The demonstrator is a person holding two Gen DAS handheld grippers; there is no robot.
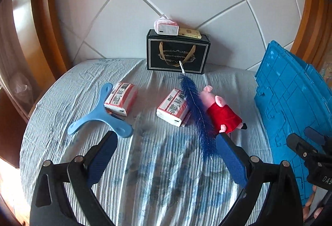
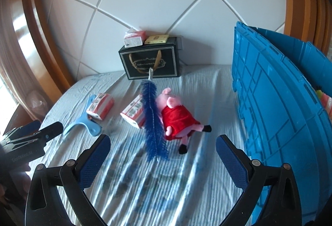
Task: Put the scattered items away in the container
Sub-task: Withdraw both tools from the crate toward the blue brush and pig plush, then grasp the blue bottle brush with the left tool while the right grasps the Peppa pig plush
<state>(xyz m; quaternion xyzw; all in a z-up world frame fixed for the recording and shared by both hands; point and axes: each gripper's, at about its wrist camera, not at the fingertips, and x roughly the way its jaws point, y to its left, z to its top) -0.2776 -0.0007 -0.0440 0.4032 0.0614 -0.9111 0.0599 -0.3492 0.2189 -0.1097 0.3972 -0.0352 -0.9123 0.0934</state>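
Observation:
On the striped bed sheet lie a light blue three-armed plastic piece [image 1: 99, 116] [image 2: 83, 123], two red-and-white tissue packs [image 1: 121, 98] [image 1: 173, 108] [image 2: 100, 105] [image 2: 133, 113], a dark blue bottle brush [image 1: 197, 114] [image 2: 153, 120] and a pink pig plush in a red dress [image 1: 222, 112] [image 2: 178, 118]. A blue plastic crate [image 1: 290, 105] [image 2: 276, 105] stands at the right. My left gripper [image 1: 166, 143] is open and empty, short of the items. My right gripper [image 2: 164, 147] is open and empty, just short of the brush's near end.
A black gift box [image 1: 178, 52] [image 2: 150, 62] stands at the headboard with a tissue pack [image 1: 166, 27] and a flat yellow box [image 1: 189, 33] on top. Wooden bed frame curves at both sides. The crate holds some colourful items [image 2: 323, 99].

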